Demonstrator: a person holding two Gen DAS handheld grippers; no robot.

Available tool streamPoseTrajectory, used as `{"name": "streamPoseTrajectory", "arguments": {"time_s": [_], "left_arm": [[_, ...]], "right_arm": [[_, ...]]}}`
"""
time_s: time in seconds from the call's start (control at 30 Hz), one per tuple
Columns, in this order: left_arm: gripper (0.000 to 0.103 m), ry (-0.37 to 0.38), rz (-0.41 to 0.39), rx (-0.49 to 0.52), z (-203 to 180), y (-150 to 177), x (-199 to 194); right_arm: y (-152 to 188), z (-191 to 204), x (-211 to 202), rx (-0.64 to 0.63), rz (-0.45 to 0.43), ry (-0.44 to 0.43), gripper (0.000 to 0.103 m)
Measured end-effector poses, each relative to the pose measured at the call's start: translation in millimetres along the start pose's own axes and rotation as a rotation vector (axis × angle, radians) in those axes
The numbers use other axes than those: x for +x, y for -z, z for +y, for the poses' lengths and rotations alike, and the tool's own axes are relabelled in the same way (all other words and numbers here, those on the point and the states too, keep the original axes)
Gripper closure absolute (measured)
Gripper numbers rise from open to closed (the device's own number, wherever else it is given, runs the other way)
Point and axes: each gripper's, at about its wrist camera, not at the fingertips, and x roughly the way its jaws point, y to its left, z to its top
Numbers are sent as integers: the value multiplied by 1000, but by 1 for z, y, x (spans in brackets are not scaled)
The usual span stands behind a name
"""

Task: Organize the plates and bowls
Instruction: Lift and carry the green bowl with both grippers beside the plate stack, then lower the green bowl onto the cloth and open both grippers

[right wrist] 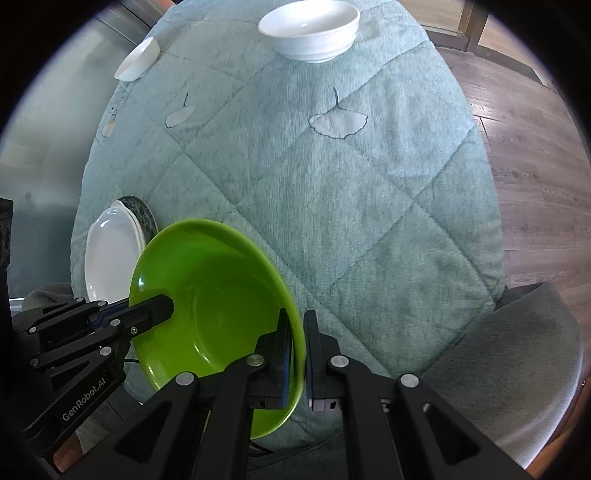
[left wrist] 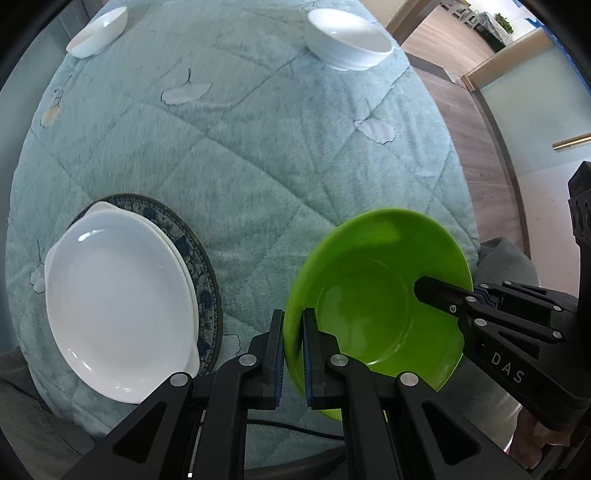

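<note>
Presently, entries ran near to far:
Left gripper [left wrist: 293,325]: jaws clamped on the near-left rim of the green plate [left wrist: 373,295]; pointed down at the table.
Right gripper [right wrist: 297,328]: jaws pinched tight on the plate's opposite rim; nothing else held.
Green plate: carried between both grippers, tilted, above the near edge of the quilted cloth [left wrist: 266,158]; whether it touched the cloth could not be told.
White dish [left wrist: 118,295]: stacked on a blue-patterned plate [left wrist: 207,266], just beside the green plate, to its left.
Two white bowls [left wrist: 349,38] [left wrist: 98,31]: at the far edge, well apart.
Step, as judged: plate-stacking under way.
Next move, as judged: both grippers shifting the plate level over the white dish, lowering, then releasing together.
</note>
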Motion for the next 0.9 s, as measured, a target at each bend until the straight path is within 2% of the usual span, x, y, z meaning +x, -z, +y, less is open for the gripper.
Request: {"name": "streamPoseTrajectory", "arguments": {"time_s": [0.37,0.73,0.9], "left_arm": [[98,17,2,-30,10,-7,22],[97,-4,-16,-25,10,-15,30],[97,12,-10,-6,6,-15,28]], "right_arm": [[-6,-7,16,30,20,1,98],[-18,-6,26,55,27,-6,96],[-20,-11,27,83,27,-5,92]]}}
